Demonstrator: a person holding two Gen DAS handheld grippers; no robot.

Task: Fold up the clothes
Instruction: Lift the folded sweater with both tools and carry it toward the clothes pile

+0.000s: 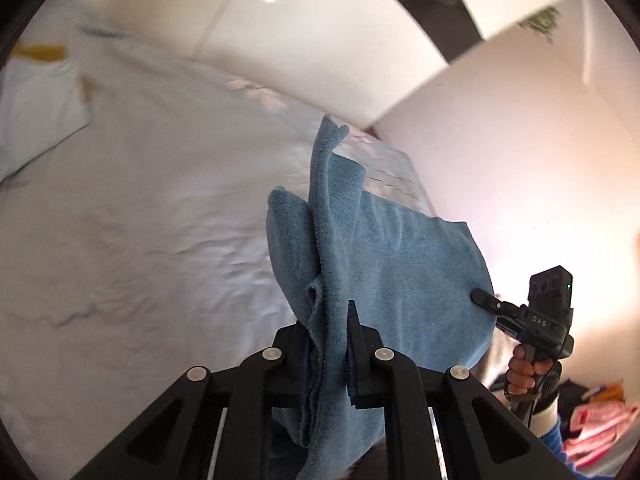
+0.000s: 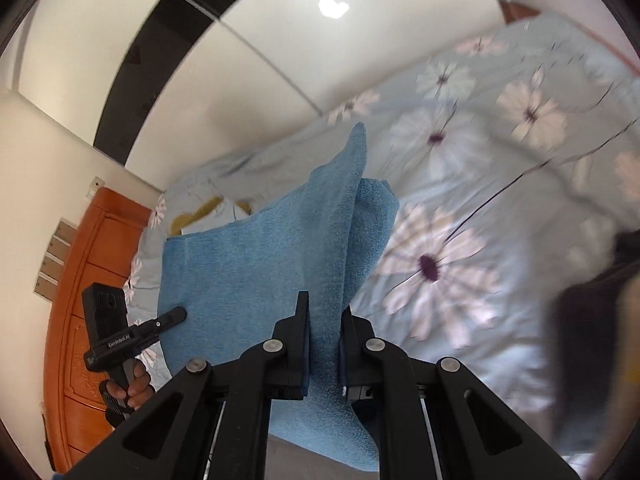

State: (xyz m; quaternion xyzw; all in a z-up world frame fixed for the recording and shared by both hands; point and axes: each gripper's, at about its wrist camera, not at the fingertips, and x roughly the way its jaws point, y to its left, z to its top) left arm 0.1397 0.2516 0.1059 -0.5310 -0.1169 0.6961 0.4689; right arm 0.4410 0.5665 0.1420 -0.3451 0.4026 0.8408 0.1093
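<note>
Between the black fingers of the left hand-held gripper [image 1: 328, 344], a bunched edge of a blue terry-cloth towel [image 1: 384, 264] is pinched tight, its layered hem hanging down past the finger pads. The right hand-held gripper [image 2: 324, 344] clamps another gathered edge of the same towel [image 2: 256, 272], so the cloth stretches as a raised sheet from one to the other, held up above the bed. Seen from the left wrist camera, the right one [image 1: 486, 298] bites the towel's far rounded edge; from the right wrist camera, the left one [image 2: 174, 316] grips the towel's lower left border. A loose fold stands up as a peak along the towel's upper edge. Below lies a pale blue bedspread printed with white daisies [image 2: 460, 248], broad and flat beneath the towel. Past the bed's edge stand a glossy white wardrobe with a black stripe [image 2: 168, 52], an orange carved wooden headboard [image 2: 84, 288] and a heap of pink clothes [image 1: 596, 428].
</note>
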